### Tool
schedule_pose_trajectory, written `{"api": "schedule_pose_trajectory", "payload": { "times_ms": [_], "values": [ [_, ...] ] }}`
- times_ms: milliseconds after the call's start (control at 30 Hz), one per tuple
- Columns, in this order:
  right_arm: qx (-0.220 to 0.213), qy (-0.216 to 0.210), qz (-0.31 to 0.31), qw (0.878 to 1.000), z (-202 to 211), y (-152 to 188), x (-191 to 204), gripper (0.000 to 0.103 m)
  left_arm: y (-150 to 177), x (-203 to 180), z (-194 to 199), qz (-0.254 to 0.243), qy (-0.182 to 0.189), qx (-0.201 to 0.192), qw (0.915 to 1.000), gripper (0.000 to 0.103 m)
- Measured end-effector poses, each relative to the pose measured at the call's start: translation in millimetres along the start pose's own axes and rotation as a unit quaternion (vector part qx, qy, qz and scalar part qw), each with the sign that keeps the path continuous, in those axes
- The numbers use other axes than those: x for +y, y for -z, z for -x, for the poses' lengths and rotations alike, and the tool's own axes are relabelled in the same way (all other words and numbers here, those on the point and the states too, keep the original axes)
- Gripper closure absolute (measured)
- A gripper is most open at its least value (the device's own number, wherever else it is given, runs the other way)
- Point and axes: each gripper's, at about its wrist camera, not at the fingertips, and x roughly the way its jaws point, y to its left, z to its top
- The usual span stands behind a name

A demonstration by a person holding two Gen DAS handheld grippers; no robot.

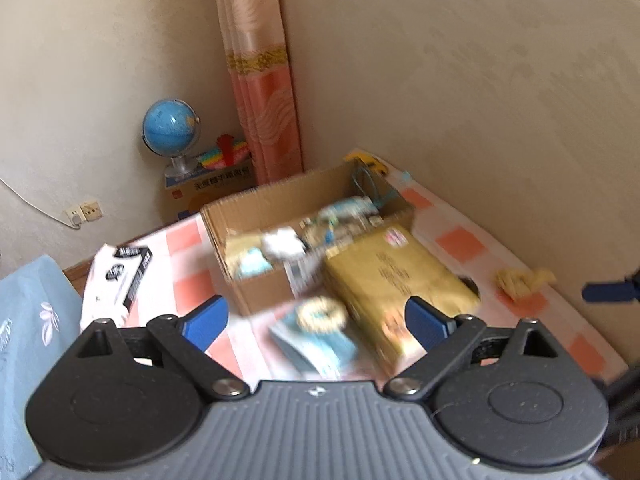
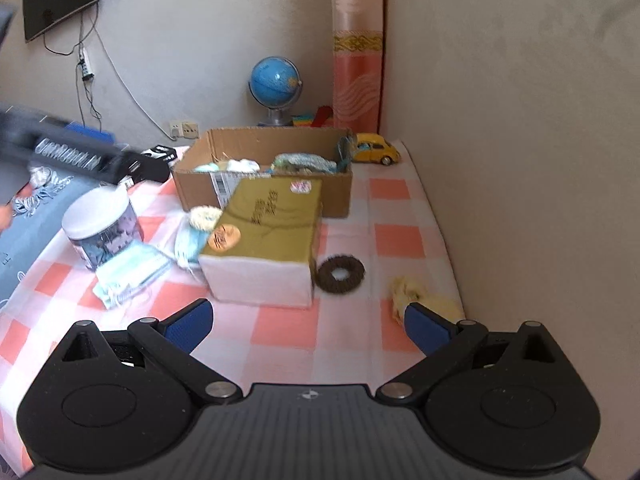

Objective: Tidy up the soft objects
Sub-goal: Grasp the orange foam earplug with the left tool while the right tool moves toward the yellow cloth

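Note:
A cardboard box (image 2: 340, 196) holding several soft items stands at the back of the checked table; it also shows in the left wrist view (image 1: 256, 292). A cream scrunchie (image 2: 205, 217) and face masks (image 2: 132, 272) lie left of the gold box (image 2: 264, 232). A brown scrunchie (image 2: 341, 273) lies right of it. A yellow scrunchie (image 2: 420, 300) lies near the wall, by my right finger. My right gripper (image 2: 308, 326) is open and empty above the table. My left gripper (image 1: 316, 320) is open and empty above the cream scrunchie (image 1: 322, 314).
A clear jar with a white lid (image 2: 102, 228) stands at the left. A yellow toy car (image 2: 376, 148) sits behind the cardboard box. A globe (image 2: 275, 80) and curtain (image 2: 357, 48) stand in the corner. A black-and-white box (image 1: 128, 276) lies at the table's left edge.

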Motion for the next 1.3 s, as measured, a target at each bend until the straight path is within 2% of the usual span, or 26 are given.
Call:
{"api": "schedule_pose_trajectory", "payload": {
  "times_ms": [333, 467, 633, 933, 1000, 1067, 1300],
  "values": [
    [0.008, 0.025, -0.015, 1.000, 8, 24, -5, 0.000, 63, -14, 13, 0.006, 0.066, 0.021, 0.9976, 0.008],
    [0.023, 0.035, -0.023, 0.999, 0, 32, -6, 0.000, 83, -18, 14, 0.004, 0.083, 0.025, 0.9962, 0.008],
    [0.038, 0.040, -0.026, 0.998, -5, 40, -5, 0.000, 106, -27, 5, -0.014, 0.100, 0.053, 0.9935, 0.009],
    [0.053, 0.037, -0.038, 0.997, -15, 45, -6, 0.000, 119, -35, 1, -0.077, 0.097, 0.057, 0.9907, 0.028],
    [0.055, 0.034, -0.041, 0.997, -18, 45, -7, 0.000, 119, -34, -1, -0.088, 0.097, 0.057, 0.9898, 0.040],
    [0.059, 0.032, -0.042, 0.997, -21, 46, -7, 0.000, 120, -33, -3, -0.094, 0.095, 0.060, 0.9892, 0.047],
    [0.065, 0.027, -0.043, 0.997, -26, 48, -8, 0.000, 120, -27, -13, -0.094, 0.093, 0.065, 0.9891, 0.052]
  ]
}}
